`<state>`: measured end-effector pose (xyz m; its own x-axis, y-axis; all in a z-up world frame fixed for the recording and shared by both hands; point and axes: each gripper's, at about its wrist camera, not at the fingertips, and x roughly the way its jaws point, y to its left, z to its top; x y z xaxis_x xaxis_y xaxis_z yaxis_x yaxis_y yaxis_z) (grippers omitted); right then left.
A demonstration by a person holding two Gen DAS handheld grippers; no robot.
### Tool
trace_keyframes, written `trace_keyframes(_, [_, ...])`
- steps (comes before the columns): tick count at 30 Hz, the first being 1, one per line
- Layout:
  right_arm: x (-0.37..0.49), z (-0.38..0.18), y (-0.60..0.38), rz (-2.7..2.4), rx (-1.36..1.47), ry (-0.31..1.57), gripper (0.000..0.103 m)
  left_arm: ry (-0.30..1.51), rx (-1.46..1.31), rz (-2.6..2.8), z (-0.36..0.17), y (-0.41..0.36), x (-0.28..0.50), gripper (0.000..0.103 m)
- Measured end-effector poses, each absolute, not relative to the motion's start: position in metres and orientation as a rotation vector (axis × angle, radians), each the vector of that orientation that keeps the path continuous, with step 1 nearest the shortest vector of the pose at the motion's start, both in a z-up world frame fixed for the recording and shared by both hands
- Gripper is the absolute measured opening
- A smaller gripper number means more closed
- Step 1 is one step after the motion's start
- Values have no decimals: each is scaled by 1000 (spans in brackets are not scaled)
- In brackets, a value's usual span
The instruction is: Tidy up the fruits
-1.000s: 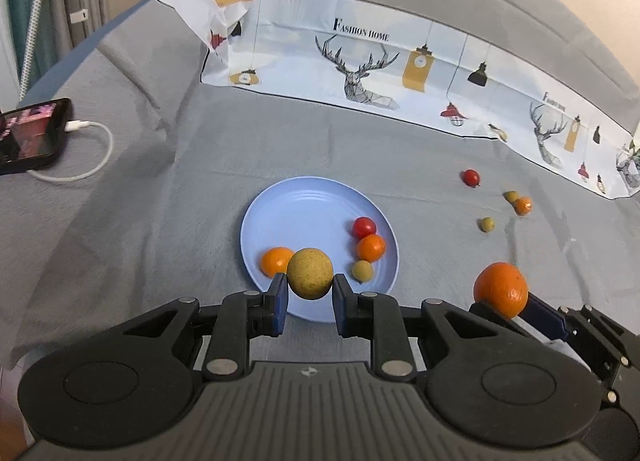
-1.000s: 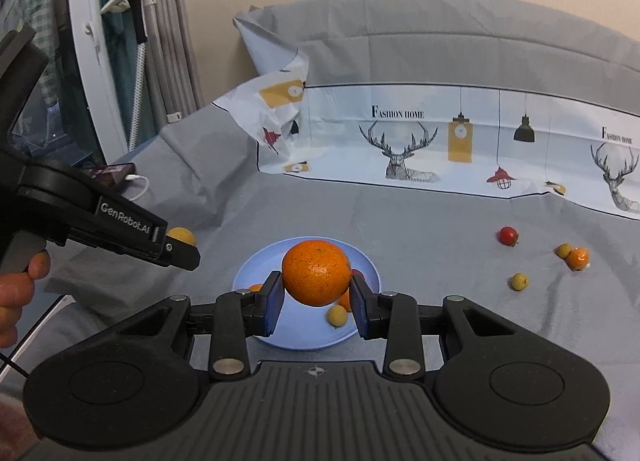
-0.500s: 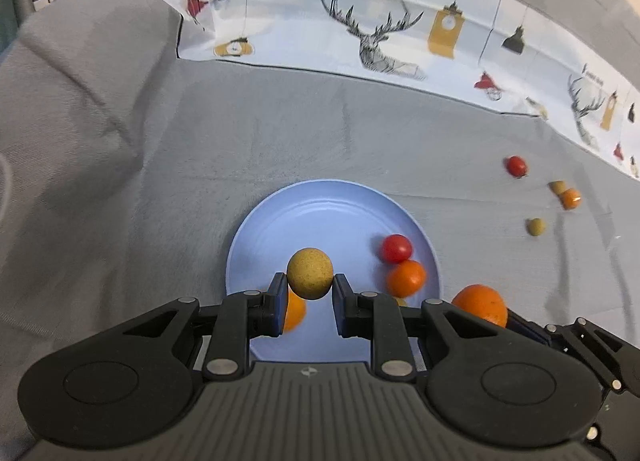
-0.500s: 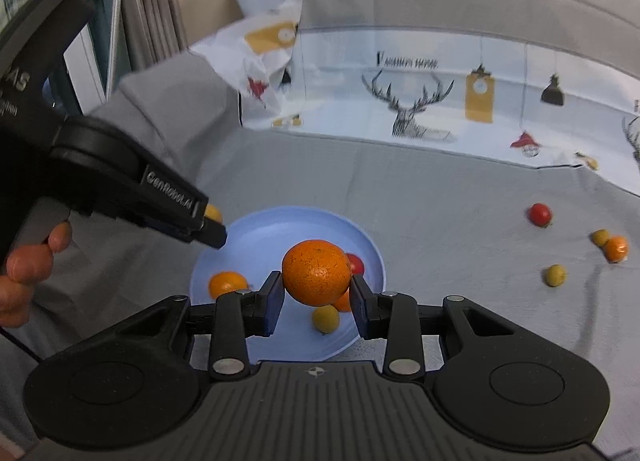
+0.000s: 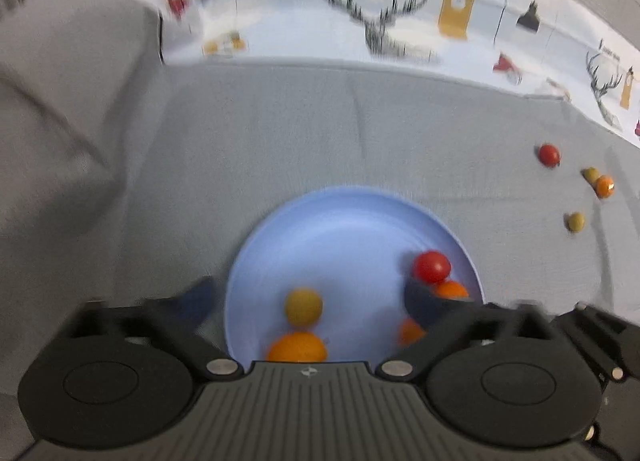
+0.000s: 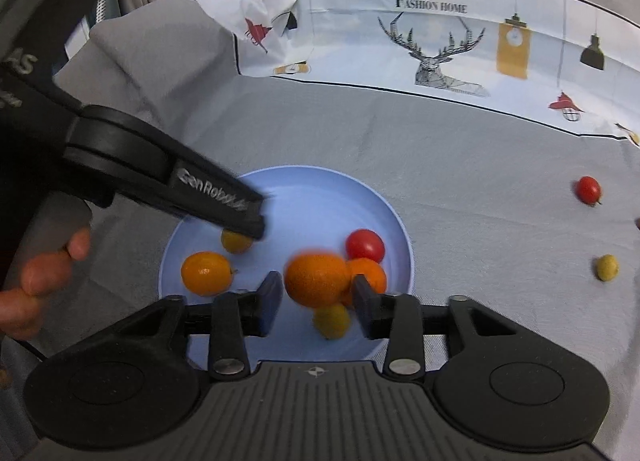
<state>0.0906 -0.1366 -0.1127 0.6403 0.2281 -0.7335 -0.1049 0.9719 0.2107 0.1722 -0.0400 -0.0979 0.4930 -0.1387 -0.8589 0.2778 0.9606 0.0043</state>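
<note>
A light blue plate (image 5: 352,221) (image 6: 320,197) lies on the grey cloth. My left gripper (image 5: 308,305) is wide open above it; the yellow-green fruit (image 5: 303,307) (image 6: 236,241) lies free on the plate beside a small orange (image 5: 297,347) (image 6: 207,273). A red tomato (image 5: 431,266) (image 6: 365,245) and another small orange (image 5: 452,290) (image 6: 370,273) sit at the plate's right. My right gripper (image 6: 316,299) is open; the big orange (image 6: 317,280), blurred, sits between its fingers over the plate, above a yellow-green fruit (image 6: 331,320).
Loose fruits lie on the cloth to the right: a red tomato (image 5: 549,155) (image 6: 588,190), a yellow-green one (image 5: 575,222) (image 6: 607,267), and a yellow and orange pair (image 5: 599,181). A printed deer cloth (image 6: 440,33) lies behind.
Both grippers have moved in low over the plate and opened. The left has let the yellow-green fruit go onto the plate; the right has released the big orange.
</note>
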Motion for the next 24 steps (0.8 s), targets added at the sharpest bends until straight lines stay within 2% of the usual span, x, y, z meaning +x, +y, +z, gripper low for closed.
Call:
trace_keyframes(1, [93,-111,-137,192,152,857,73,1012,163,-258,-93,-40,168,102])
trace_keyframes(3, [91,-103,-138,180,143,845,87,1004,190,-257,-85,-39,159,102])
trace_keyframes(4, [86,-98,-140,172,135,834,90,998,194,-250,-79,-37,152,102])
trace_keyframes(16, [-30,-38,-153,138,147,787,100,1069,37,-62,-33,25,41,103])
trace_keyframes(24, [-84,-6,-146,123,100,659,102,960,119,-82,-8,25,-24,103])
